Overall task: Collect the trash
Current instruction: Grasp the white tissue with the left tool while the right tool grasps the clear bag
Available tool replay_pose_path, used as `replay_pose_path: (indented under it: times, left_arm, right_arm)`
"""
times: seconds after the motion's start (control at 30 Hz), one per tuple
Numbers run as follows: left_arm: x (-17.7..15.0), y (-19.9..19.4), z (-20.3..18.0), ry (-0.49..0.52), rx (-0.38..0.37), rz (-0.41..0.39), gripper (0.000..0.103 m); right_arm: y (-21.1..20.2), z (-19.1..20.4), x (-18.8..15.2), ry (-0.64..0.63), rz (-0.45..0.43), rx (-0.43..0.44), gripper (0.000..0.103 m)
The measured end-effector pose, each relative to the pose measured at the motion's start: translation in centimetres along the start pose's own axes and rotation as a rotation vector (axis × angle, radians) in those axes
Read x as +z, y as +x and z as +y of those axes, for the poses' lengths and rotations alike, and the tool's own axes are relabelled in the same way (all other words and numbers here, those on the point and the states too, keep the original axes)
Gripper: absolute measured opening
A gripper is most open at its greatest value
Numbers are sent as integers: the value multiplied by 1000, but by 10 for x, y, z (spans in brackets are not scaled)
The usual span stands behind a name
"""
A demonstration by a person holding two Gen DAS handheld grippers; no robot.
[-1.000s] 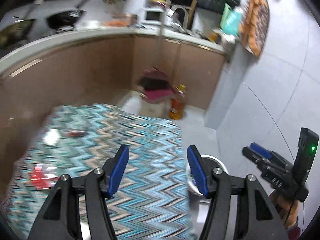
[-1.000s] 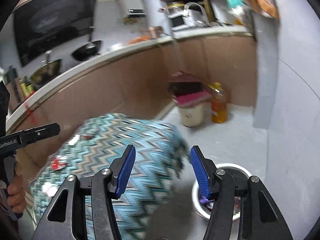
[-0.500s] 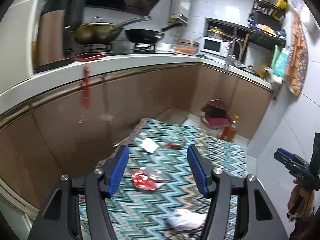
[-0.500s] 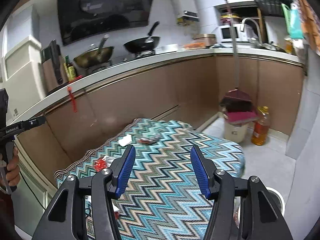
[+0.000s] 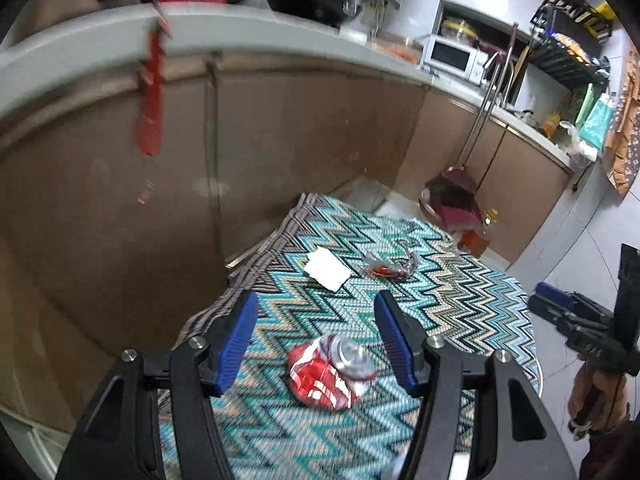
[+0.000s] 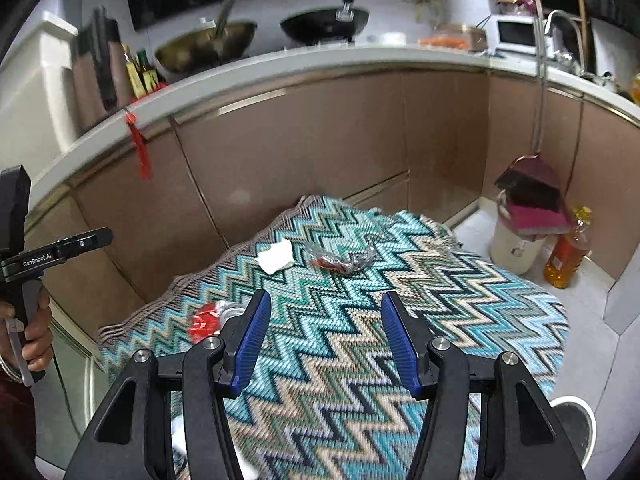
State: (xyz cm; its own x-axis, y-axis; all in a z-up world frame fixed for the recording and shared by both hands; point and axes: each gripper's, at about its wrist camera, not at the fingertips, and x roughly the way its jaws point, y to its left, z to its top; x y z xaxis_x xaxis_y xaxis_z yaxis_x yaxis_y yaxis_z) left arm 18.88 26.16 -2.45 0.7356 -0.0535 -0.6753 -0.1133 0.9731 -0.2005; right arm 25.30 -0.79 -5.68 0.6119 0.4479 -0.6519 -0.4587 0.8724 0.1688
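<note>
A crushed red can point(image 5: 330, 376) lies on the zigzag-patterned tablecloth point(image 5: 460, 300), just below and between the blue pads of my left gripper point(image 5: 316, 340), which is open and holds nothing. Farther back lie a white paper scrap point(image 5: 326, 268) and a crumpled red-and-clear wrapper point(image 5: 390, 266). In the right wrist view my right gripper point(image 6: 324, 340) hovers open over the cloth point(image 6: 460, 300), empty. The can point(image 6: 208, 320) shows left of its left finger, with the paper scrap point(image 6: 276, 258) and wrapper point(image 6: 342, 262) beyond. A white scrap point(image 6: 178, 432) peeks out below the left finger.
Brown cabinets under a white counter point(image 6: 320, 64) curve behind the table. A white-rimmed bin point(image 6: 574, 424) stands on the floor at the right. A pail with a dustpan point(image 6: 520, 240) and an oil bottle point(image 6: 566, 254) stand by the far cabinets.
Both views have swung left from the floor and bin side onto the table. The can, once far left, now lies between my left fingers. Both grippers have kept the same opening.
</note>
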Motion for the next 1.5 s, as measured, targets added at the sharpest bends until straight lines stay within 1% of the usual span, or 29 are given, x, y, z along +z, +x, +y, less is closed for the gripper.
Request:
replay_pose_path:
  times: [0.07,0.1,0.2,0.3,0.4,0.57,0.63,0.73,0.8,0.83,0.9,0.97,1.03,1.13,1.27,1.4,1.5]
  left_arm:
    - [10,43,-1,-17,-9,53,58]
    - [13,57,-2,-22,-13,70,58]
    - [22,109,-3,-50,-23,141,58]
    - [25,159,0,-103,-37,224,58]
    - [22,195,6,-161,-28,297,58]
    - [13,231,15,-244,-11,374,58]
    - [11,241,18,-269,-7,393,57]
    - [9,252,22,-316,-18,406,56]
    - [10,255,21,-333,-24,403,50]
    - [10,257,20,-337,-27,402,44]
    - [11,262,17,-354,-45,405,35]
    - [11,266,16,-380,-52,406,17]
    - [10,268,16,-403,-63,407,7]
    - [9,263,15,-410,-68,390,3]
    - [7,247,13,-408,-77,355,2]
    - [5,214,10,-399,-90,309,2]
    - [3,187,6,-376,-86,279,2]
  right_arm:
    - [30,-1,7,-6,28,3,57]
    - [49,-3,11,-8,46,9,57]
    - [89,-4,19,-27,80,18,56]
    - [128,-2,25,-68,114,44,56]
    - [162,4,28,-139,146,50,56]
    - [200,10,33,-231,178,45,56]
    - [214,12,34,-257,191,39,55]
    - [229,12,34,-283,213,31,48]
    - [237,10,32,-290,230,29,38]
    - [240,8,31,-289,235,27,36]
    - [243,4,30,-279,240,31,24]
    - [244,0,29,-264,245,37,17]
    - [242,-3,28,-246,244,50,12]
    - [229,-7,26,-218,237,67,9]
    - [204,-15,23,-163,217,88,7]
    - [173,-17,18,-123,186,103,7]
    - [147,-15,14,-100,161,116,7]
